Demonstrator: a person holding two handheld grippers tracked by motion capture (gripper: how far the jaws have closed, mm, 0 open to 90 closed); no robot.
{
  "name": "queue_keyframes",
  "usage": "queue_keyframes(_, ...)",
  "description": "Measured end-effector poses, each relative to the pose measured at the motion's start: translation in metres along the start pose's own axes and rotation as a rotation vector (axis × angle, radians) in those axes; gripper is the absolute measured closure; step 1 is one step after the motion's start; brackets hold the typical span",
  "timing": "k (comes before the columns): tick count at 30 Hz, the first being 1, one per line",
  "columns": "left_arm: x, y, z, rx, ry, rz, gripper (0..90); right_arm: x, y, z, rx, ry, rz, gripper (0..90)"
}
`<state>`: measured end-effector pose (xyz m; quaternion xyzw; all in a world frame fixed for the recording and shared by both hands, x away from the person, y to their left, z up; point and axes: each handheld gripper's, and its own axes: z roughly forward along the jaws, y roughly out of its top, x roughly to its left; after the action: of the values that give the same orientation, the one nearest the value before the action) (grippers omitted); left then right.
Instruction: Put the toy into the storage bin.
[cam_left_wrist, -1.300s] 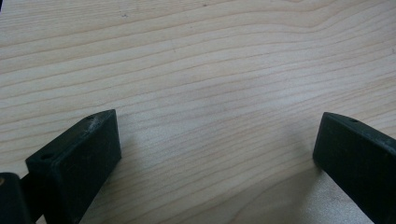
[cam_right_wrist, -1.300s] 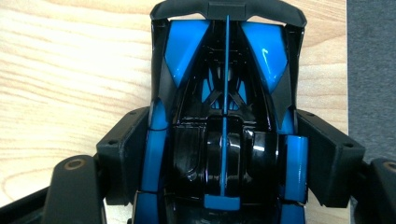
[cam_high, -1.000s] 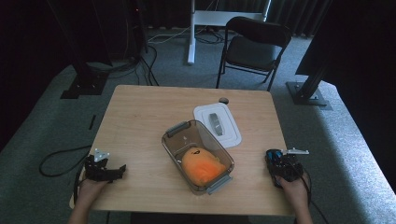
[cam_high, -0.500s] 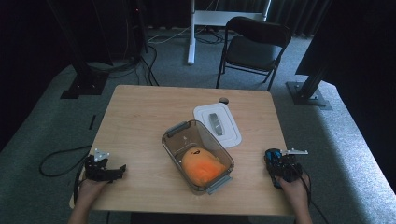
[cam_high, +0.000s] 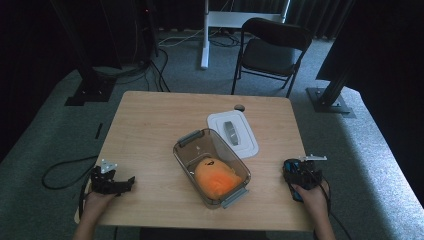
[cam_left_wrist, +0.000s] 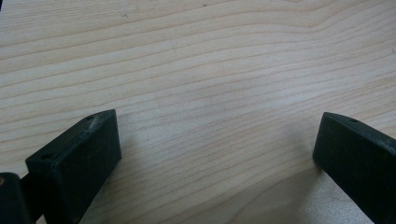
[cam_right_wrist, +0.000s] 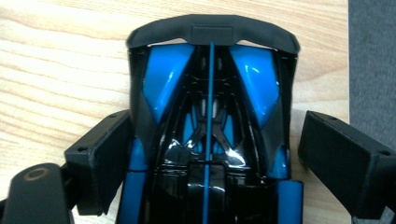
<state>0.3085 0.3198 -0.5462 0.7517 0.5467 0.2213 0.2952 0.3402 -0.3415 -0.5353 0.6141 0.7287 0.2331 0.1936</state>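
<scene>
- Toy car, blue and black, lies on the table between the jaws of the right gripper, near the table's edge; the jaws have just been opening, the left one close against the car's flank, the right one standing clear.
- Risk: a sideways nudge from either jaw could roll the car off that nearby edge.
- Left gripper: jaws spread over bare wood, nothing between them.
- Beyond the jaws: clear container holding an orange plush; white lid beside it, farther off.
</scene>
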Motion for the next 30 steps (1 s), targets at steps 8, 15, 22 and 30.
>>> queue_keyframes(8, -0.0001, 0.0000, 0.0001, -0.001, 0.000, -0.001, 1.3, 0.0032, 0.0052, 0.0001, 0.004, 0.029, -0.033, 21.7)
queue_keyframes(15, 0.0000, 0.0000, 0.0000, -0.001, 0.000, -0.001, 1.3, 0.0038, 0.0076, 0.0001, 0.010, 0.017, -0.017, 25.0)
queue_keyframes(22, 0.0000, 0.0000, 0.0001, -0.001, 0.000, -0.002, 1.3, 0.0017, 0.0092, -0.0009, 0.014, 0.037, 0.023, 25.3)
queue_keyframes(30, 0.0000, 0.0000, 0.0000, 0.000, 0.000, 0.000, 1.3, 0.0033, 0.0084, -0.0052, 0.016, 0.046, 0.023, 25.3)
